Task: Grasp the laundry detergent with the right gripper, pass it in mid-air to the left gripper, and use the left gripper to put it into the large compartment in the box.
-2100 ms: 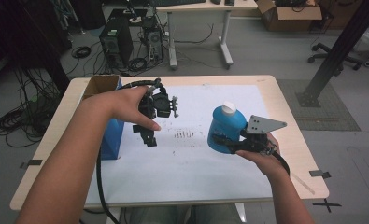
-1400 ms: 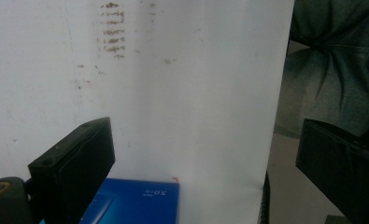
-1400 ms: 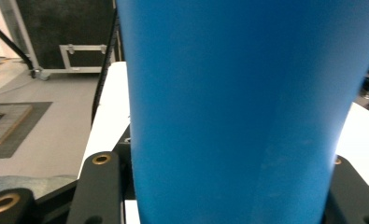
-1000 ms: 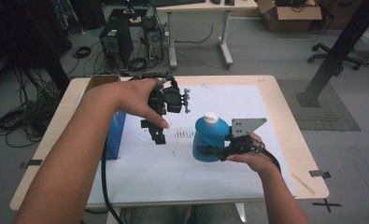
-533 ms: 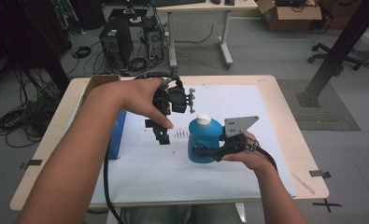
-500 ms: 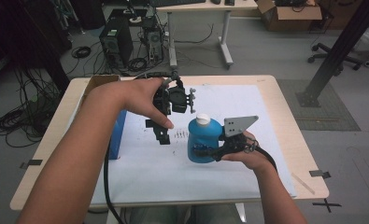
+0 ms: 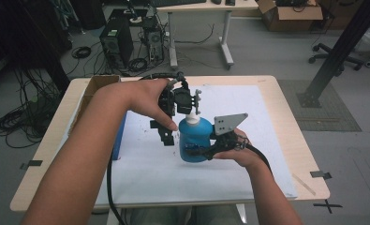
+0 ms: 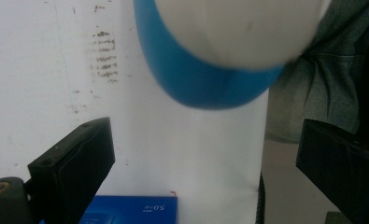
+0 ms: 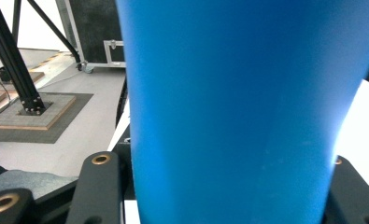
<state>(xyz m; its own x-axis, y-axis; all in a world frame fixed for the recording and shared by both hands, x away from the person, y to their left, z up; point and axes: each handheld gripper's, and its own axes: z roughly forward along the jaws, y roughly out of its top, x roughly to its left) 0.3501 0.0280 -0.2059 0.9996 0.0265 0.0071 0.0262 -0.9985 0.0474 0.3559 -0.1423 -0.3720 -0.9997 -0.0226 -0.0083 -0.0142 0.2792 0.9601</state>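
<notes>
The blue bottle [image 7: 195, 141] sits near the middle of the high view, held upright just above the white sheet [image 7: 248, 122] that covers the desk [image 7: 295, 122]. Its white cap [image 7: 190, 120] points up toward the top of the frame. In the right gripper view the bottle's blue body [image 9: 238, 107] takes up the centre from top to bottom, with a black jaw pressed against it on either side at the lower edge.

The right hand-held gripper [image 7: 206, 149] is clenched on the bottle's lower body, coming in from the right of the frame; its grey three-cornered plate [image 7: 229, 123] stands up just right of the bottle. The right hand [image 7: 239, 151] wraps it from the lower right.

The left hand-held gripper [image 7: 173, 117] hangs just above and to the left of the cap, close to it, held by the left hand [image 7: 147, 96] whose forearm runs down to the lower left corner. In the left gripper view its two black jaws stand wide apart at the lower left and lower right, released, with nothing between the pads; the white cap [image 8: 238, 28] and the blue shoulder of the bottle [image 8: 196, 79] show blurred in the upper middle, beyond the jaws.

A blue box [image 7: 119, 136] lies on the sheet left of the bottle, partly hidden by the left forearm; its top edge shows at the bottom of the left gripper view [image 8: 135, 212]. A brown cardboard box [image 7: 96, 86] sits at the desk's upper left corner. Faint dark smudges [image 8: 102, 56] mark the sheet.
</notes>
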